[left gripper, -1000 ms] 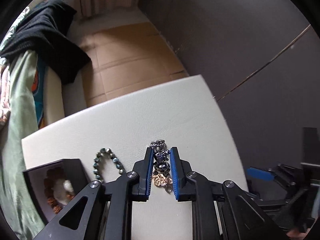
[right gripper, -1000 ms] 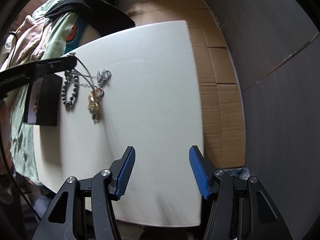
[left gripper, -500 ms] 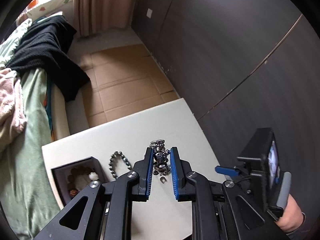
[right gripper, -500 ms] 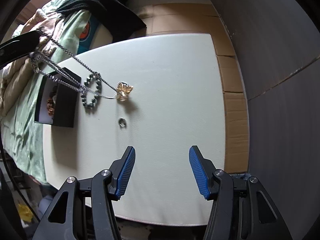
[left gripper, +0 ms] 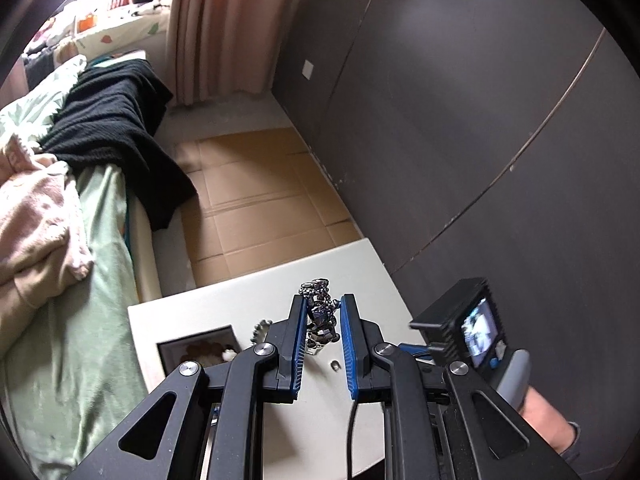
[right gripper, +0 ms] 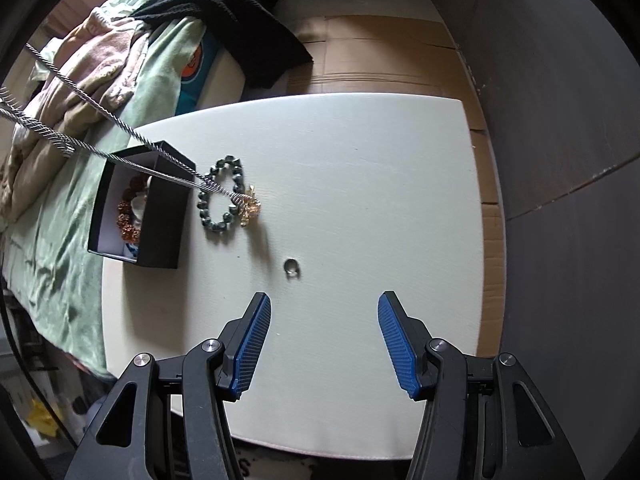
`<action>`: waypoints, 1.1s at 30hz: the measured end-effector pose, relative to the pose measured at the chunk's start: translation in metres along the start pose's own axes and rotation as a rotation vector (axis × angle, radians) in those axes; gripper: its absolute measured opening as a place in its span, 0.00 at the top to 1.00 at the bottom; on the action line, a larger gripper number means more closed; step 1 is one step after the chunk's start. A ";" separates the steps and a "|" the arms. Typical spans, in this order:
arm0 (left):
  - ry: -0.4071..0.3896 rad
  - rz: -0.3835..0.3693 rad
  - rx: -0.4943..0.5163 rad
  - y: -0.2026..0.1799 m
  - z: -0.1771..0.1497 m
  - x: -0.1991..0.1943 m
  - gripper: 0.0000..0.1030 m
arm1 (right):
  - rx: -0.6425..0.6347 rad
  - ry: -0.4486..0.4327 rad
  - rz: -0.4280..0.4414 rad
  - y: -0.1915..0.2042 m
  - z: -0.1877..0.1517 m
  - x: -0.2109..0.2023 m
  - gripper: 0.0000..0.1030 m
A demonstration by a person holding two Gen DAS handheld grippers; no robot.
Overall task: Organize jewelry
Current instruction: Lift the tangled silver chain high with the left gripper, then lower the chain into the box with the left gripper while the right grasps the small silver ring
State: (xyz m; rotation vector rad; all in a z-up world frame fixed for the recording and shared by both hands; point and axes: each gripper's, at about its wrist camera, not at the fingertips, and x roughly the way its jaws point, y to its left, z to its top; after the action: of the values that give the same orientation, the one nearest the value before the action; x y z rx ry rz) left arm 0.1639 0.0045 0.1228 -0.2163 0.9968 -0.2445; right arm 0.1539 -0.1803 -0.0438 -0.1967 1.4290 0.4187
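Note:
My left gripper (left gripper: 323,312) is shut on a silver chain necklace (left gripper: 320,312), held high above the white table (right gripper: 360,184). In the right wrist view the chain (right gripper: 120,128) hangs taut from the upper left down to its gold leaf pendant (right gripper: 249,207), beside a dark bead bracelet (right gripper: 221,194). A small silver ring (right gripper: 291,267) lies on the table. A black box (right gripper: 160,216) at the table's left edge holds a brown bead bracelet (right gripper: 129,210). My right gripper (right gripper: 324,320) is open and empty above the table's near side, just short of the ring.
A bed with green sheets (right gripper: 60,216), pink bedding and a black blanket (right gripper: 240,12) runs along the table's left. Cardboard (left gripper: 256,200) covers the floor beyond. A dark wall (left gripper: 480,120) stands on the right.
My left gripper has risen with the necklace, pulling the chain taut and lifting the pendant. The ring fell off and lies on the table. The right gripper has moved up slightly.

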 end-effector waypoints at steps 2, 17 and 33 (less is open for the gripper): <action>-0.015 0.009 0.001 0.004 0.003 -0.010 0.83 | -0.004 0.005 0.003 0.005 0.002 0.006 0.46; -0.024 0.095 -0.066 0.056 -0.006 -0.029 0.83 | -0.073 0.090 -0.053 0.037 0.019 0.059 0.69; -0.085 0.103 -0.064 0.055 -0.002 -0.074 0.83 | -0.094 0.141 -0.104 0.040 0.019 0.080 0.82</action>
State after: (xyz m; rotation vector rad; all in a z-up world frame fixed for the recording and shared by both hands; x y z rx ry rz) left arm 0.1290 0.0792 0.1651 -0.2309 0.9297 -0.1091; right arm 0.1624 -0.1233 -0.1149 -0.3813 1.5306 0.3935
